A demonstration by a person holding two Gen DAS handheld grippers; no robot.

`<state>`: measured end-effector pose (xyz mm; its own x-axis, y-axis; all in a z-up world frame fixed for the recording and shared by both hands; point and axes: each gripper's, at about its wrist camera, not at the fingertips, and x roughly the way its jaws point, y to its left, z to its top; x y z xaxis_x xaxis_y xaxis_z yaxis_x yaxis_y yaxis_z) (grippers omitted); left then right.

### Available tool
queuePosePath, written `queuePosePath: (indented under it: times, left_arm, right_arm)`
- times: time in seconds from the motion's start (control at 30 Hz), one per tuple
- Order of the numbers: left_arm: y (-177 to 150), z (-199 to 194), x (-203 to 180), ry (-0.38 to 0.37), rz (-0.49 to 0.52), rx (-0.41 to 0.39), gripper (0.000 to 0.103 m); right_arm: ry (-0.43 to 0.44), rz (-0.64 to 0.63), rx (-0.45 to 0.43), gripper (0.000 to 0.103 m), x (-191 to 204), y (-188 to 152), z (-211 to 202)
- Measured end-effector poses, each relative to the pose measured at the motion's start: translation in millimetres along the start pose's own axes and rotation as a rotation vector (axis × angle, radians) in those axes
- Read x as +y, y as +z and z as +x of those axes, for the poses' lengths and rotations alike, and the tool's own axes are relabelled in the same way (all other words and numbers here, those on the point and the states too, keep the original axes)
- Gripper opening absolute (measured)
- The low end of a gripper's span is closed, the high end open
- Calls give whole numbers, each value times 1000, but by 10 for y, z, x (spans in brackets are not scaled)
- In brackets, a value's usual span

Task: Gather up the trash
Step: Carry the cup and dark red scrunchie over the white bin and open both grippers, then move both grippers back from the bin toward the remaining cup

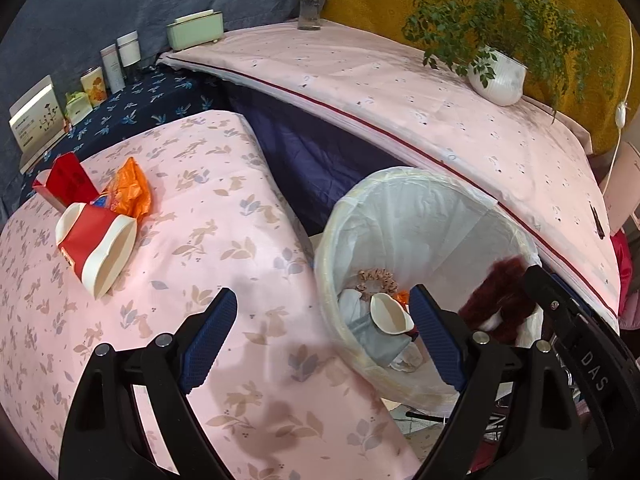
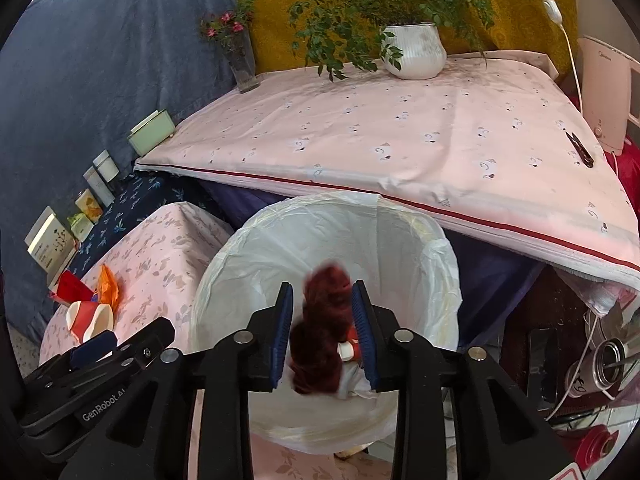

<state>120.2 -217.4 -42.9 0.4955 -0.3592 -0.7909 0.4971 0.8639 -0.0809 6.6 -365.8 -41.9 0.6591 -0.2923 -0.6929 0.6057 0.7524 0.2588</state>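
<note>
Right gripper point(image 2: 324, 332) holds a dark red fuzzy wad point(image 2: 320, 344) between its pads over the bin point(image 2: 436, 264); soft, light, compressible, grip mid-bulk. Left gripper point(image 1: 324, 336) hangs spread and empty beside the bin. Farther off, a crushed cup point(image 1: 96, 248), orange wrapper point(image 1: 130, 188) and red carton point(image 1: 66, 184) lie on the table point(image 1: 224, 208)

White lettering "GenRobot AI" reads along the black body of the left gripper point(image 2: 92, 364), low in the right wrist view; in the left wrist view "DAS" stands on the black body of the right gripper point(image 1: 592, 368); other labels are too small to read.
</note>
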Motion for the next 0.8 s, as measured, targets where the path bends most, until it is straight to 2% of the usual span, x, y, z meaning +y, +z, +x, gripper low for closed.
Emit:
queuePosePath:
  times: [0.07, 0.2, 0.33, 0.8]
  left_arm:
    - [-5, -11, 67, 4, -17, -1, 85]
    - [-14, -45, 181, 11, -48, -7, 86]
    - [-38, -84, 289, 20, -67, -10, 86]
    - [-157, -266, 781, 62, -160, -17, 86]
  right_arm:
    - [4, -6, -5, 40, 56, 3, -13]
    - [13, -20, -12, 43, 172, 4, -52]
    - [18, -31, -15, 50, 272, -28, -93]
    - [42, -107, -10, 56, 705, -194, -223]
